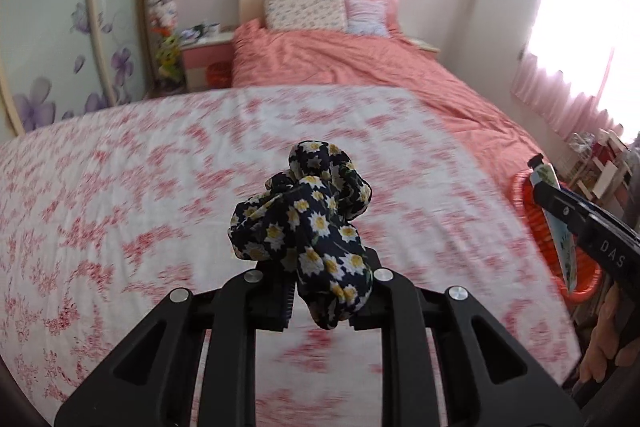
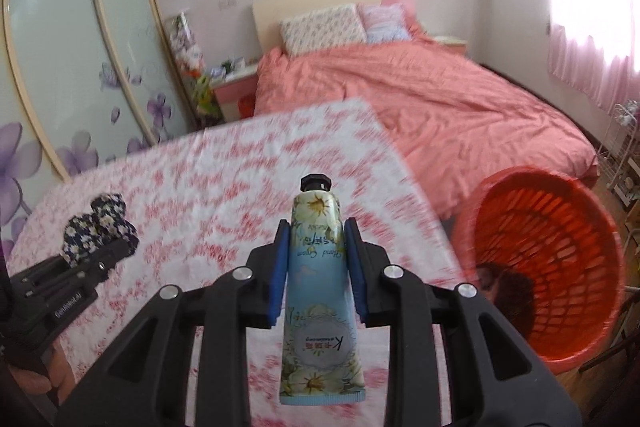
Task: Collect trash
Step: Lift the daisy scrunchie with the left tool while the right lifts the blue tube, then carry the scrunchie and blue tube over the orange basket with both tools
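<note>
My left gripper [image 1: 326, 291] is shut on a dark scrunchie with daisy print [image 1: 308, 219], held above the table with the red-flowered cloth [image 1: 140, 187]. My right gripper [image 2: 318, 259] is shut on a hand cream tube [image 2: 318, 291], black cap pointing forward, blue pads pressing its sides. In the right wrist view the left gripper [image 2: 96, 259] with the scrunchie [image 2: 98, 227] shows at the left. The left wrist view catches the right gripper [image 1: 556, 195] and the tube [image 1: 560, 223] at the right edge, in front of the red basket [image 1: 532, 215].
A red plastic laundry basket [image 2: 560, 227] stands on the floor right of the table, something dark in its bottom. Behind lies a bed with a coral cover [image 2: 440, 107], a nightstand [image 2: 236, 87], a flowered wardrobe [image 2: 80, 67] at left and a pink curtain [image 2: 592, 47] at right.
</note>
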Motion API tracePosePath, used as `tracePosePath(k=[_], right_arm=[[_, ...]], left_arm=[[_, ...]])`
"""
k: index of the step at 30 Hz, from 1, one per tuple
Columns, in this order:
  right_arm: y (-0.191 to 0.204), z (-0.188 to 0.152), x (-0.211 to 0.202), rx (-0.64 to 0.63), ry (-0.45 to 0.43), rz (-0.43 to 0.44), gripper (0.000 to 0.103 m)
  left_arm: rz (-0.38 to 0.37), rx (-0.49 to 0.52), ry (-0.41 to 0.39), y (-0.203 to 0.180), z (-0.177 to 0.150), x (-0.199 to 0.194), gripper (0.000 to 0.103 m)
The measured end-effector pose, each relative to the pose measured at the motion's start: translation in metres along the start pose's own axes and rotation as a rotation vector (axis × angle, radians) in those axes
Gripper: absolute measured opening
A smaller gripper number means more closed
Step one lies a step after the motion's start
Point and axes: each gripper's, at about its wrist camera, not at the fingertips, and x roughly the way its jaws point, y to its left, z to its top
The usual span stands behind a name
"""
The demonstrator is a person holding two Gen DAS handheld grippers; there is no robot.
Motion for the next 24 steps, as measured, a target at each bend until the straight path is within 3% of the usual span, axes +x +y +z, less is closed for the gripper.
tracePosePath(k=[6,10,18,24], right_arm=[[-0.051,0.012,-0.049,0.066,-0.108,-0.059,0.027],[-0.088,0.014,-0.067,0.111,-0.135,-0.101,0.027],[-0.161,0.008,-0.07,0.213,-0.136,-0.154,0.027],[-0.207,0.003,-0.066,0.28,-0.139,-0.178,0.027]], left_arm=[[-0.095,0.069,-0.028,-0.061,0.012,-0.009,0.02],[-0.177,0.127,-0.04,-0.109,0.02,-0.007,0.02],[-0.324,0.234,-0.005,-0.194,0.025,0.023,0.02],[-0.4,0.284,0.024,-0.236,0.02,0.04,0.02]])
